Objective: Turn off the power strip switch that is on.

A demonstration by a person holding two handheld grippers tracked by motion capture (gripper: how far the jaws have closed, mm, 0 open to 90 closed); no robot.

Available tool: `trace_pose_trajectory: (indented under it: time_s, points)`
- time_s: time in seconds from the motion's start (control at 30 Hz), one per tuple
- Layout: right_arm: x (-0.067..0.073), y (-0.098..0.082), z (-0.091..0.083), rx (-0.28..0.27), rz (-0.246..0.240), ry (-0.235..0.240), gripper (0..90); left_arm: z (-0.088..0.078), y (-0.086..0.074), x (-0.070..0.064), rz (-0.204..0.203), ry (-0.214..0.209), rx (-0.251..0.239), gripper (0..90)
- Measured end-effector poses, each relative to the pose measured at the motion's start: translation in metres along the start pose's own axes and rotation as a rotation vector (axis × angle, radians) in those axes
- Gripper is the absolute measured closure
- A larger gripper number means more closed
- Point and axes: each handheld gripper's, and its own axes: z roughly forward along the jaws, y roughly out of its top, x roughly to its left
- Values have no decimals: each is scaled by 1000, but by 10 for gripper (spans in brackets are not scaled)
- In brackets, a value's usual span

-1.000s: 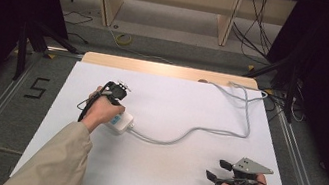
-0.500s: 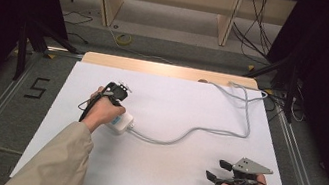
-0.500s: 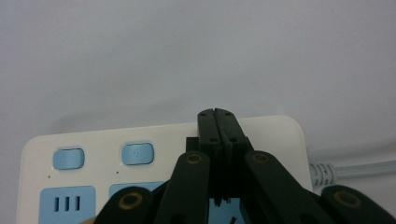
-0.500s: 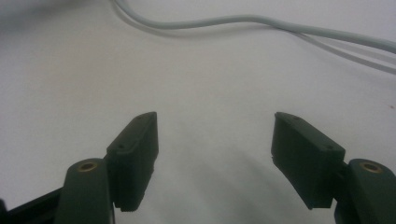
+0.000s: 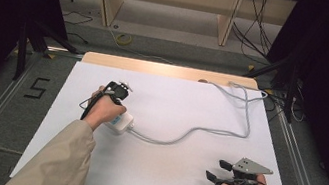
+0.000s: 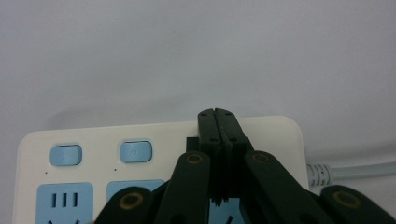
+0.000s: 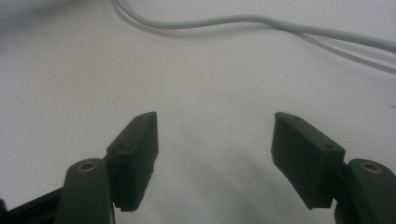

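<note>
Pressing down over the power strip [image 6: 154, 154], the left tool [image 6: 218, 122] had its jaws together, tips just past the switches. Right tool [image 7: 215, 158] sat apart, idle on the worktop [image 5: 176, 99]. Risk: tips sliding off, shoving the strip.

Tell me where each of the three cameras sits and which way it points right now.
High view: above the person's side, looking forward and down on the white table; both forearms show, left tongs, right tongs.
Left gripper view: on the left tongs, jaws closed over the power strip.
Right gripper view: on the right tongs, jaws apart over bare table.
Shared: the grey cable appears in all three.
</note>
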Motion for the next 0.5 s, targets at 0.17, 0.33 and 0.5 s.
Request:
trace_pose_trajectory:
  time_s: [0.17,0.33,0.5]
  points:
    - [0,0,0,0,1,-1,328,1,3,-2,6,12,18,900]
    - [0,0,0,-1,-1,0,328,1,6,-5,5,27,40,900]
    - [0,0,0,-1,-1,0,328,3,8,-8,10,24,49,900]
